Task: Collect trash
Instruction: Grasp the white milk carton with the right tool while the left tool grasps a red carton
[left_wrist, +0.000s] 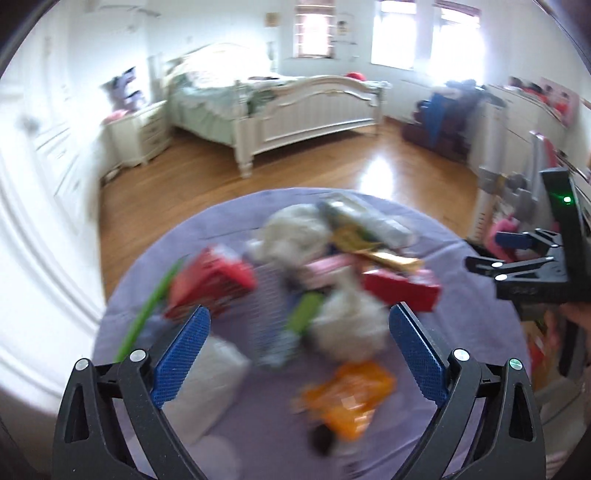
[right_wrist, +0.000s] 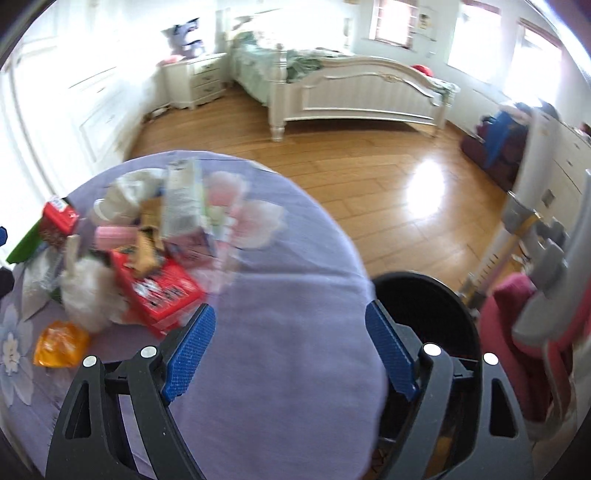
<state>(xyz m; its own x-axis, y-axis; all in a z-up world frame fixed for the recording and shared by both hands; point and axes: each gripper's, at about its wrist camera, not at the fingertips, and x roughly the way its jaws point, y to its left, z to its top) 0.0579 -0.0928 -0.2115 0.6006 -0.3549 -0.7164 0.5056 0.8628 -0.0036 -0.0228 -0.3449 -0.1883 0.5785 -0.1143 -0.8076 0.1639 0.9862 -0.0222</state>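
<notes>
A round table under a lavender cloth (left_wrist: 480, 332) carries a blurred heap of trash. In it are a red box (left_wrist: 210, 284), crumpled white tissue (left_wrist: 347, 325), an orange wrapper (left_wrist: 347, 398), a second red box (left_wrist: 402, 288) and a gold wrapper (left_wrist: 388, 258). My left gripper (left_wrist: 299, 314) hangs open above the heap, with nothing between its blue pads. In the right wrist view the same red box (right_wrist: 162, 291), orange wrapper (right_wrist: 59, 343) and a pale carton (right_wrist: 183, 199) lie to the left. My right gripper (right_wrist: 290, 314) is open over bare cloth (right_wrist: 280, 369). A black bin (right_wrist: 424, 299) stands just past the table's right edge.
A white bed (right_wrist: 362, 96) and a nightstand (right_wrist: 195, 79) stand at the far wall across a wooden floor (right_wrist: 351, 184). A white dresser (right_wrist: 561, 162), a grey pole-like appliance (right_wrist: 546, 251) and a pink garment (right_wrist: 513, 332) crowd the right side. White cupboard doors (left_wrist: 37, 184) are on the left.
</notes>
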